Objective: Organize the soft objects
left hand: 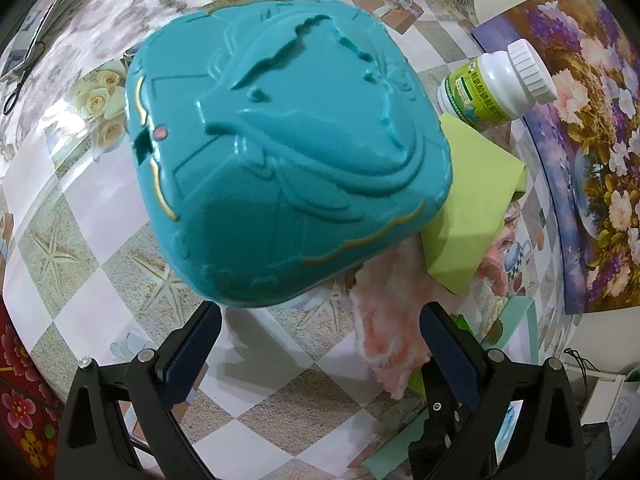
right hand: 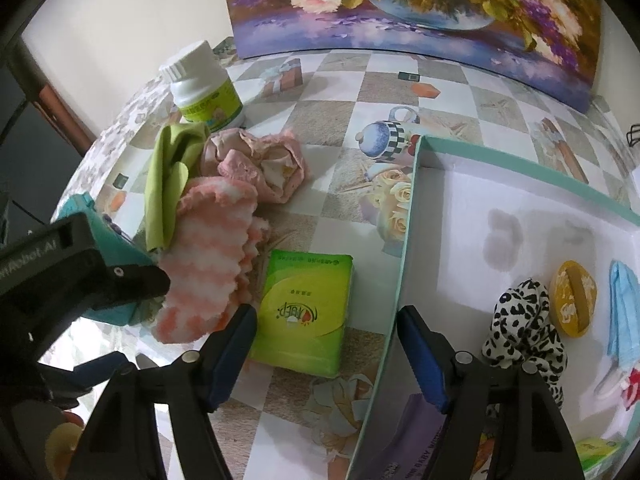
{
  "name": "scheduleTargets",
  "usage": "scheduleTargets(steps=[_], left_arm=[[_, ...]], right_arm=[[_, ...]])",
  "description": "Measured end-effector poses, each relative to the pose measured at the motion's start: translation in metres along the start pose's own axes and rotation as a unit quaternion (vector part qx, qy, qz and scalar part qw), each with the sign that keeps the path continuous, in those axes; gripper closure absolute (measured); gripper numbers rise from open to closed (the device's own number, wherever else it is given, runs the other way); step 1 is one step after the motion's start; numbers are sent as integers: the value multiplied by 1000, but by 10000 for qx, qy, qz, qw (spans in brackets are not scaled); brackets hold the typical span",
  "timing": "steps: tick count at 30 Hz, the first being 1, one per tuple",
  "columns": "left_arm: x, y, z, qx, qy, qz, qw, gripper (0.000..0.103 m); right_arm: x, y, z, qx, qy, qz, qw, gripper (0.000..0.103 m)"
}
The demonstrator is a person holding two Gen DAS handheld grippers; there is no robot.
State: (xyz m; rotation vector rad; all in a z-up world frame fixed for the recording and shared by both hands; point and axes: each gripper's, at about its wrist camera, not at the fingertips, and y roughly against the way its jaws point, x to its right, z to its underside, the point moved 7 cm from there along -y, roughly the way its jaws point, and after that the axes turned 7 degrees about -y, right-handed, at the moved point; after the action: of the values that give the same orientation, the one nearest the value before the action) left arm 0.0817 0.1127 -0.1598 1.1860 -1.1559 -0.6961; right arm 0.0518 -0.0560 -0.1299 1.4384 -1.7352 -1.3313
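Note:
My left gripper is open and empty, just in front of a big teal plastic case on the table. A pink-and-white fuzzy cloth lies by its right finger, with a green cloth beyond. My right gripper is open and empty above a green tissue pack. To its left lie the fuzzy cloth, the green cloth and a crumpled pink cloth. A white box with a teal rim on the right holds a leopard-print scrunchie, a blue mask and a yellow item.
A white bottle with a green label stands behind the cloths; it also shows in the left wrist view. A flower painting leans on the wall at the back. The left gripper's body is at the left of the right wrist view.

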Motion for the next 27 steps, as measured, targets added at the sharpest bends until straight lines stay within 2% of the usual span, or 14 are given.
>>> scheduleTargets(steps=[8, 17, 27], left_arm=[[-3, 3, 1, -15, 9, 3, 10000, 4], [-2, 6, 4, -29, 5, 13, 10000, 4], [2, 4, 6, -63, 23, 47, 10000, 4]], right_arm=[[-6, -2, 2, 8, 122, 30, 9999, 24], [-9, -7, 6, -86, 362, 287, 9989, 24], [6, -4, 3, -171, 38, 55, 9998, 41]])
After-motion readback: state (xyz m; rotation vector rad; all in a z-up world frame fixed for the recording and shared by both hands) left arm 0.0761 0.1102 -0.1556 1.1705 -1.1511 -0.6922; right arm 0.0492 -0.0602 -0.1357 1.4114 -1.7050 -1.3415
